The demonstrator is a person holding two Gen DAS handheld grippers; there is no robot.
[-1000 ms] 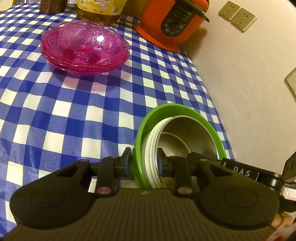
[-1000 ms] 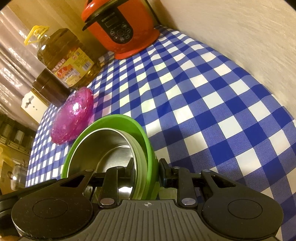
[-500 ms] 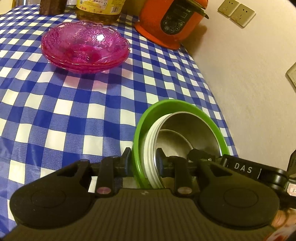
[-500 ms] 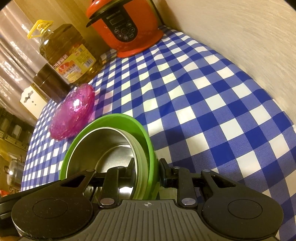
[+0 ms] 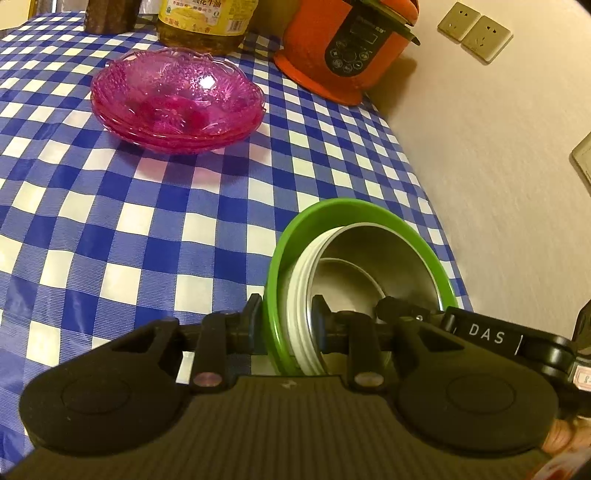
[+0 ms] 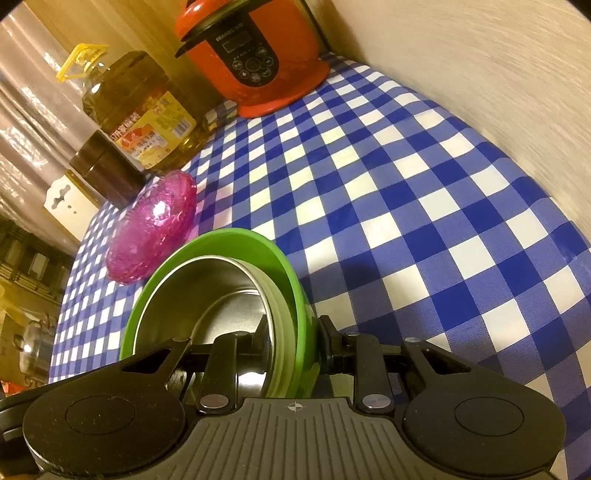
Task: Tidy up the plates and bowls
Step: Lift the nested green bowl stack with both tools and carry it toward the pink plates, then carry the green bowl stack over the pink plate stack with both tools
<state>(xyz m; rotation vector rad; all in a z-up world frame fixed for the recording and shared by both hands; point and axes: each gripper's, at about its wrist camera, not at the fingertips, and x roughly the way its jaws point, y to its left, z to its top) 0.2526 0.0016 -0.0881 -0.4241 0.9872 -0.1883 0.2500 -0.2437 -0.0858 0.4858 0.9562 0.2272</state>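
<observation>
Both grippers are carrying the nested set right now: the left gripper (image 5: 286, 321) and right gripper (image 6: 291, 343) each have their fingers pinching opposite sides of the green bowl (image 5: 354, 210) rim, with the steel bowl (image 5: 373, 258) sitting inside it. The stack looks lifted, tilted above the checkered counter (image 5: 155, 221). Next I'd guess it gets set level near the pink bowls (image 5: 177, 99), both sides lowering together.

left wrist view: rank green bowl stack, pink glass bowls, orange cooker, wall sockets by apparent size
1. green bowl stack, though it is the nearest, so inflated.
2. pink glass bowls, about level with it in width.
3. orange cooker, top cropped, so unsure.
4. wall sockets, clearly smallest.
</observation>
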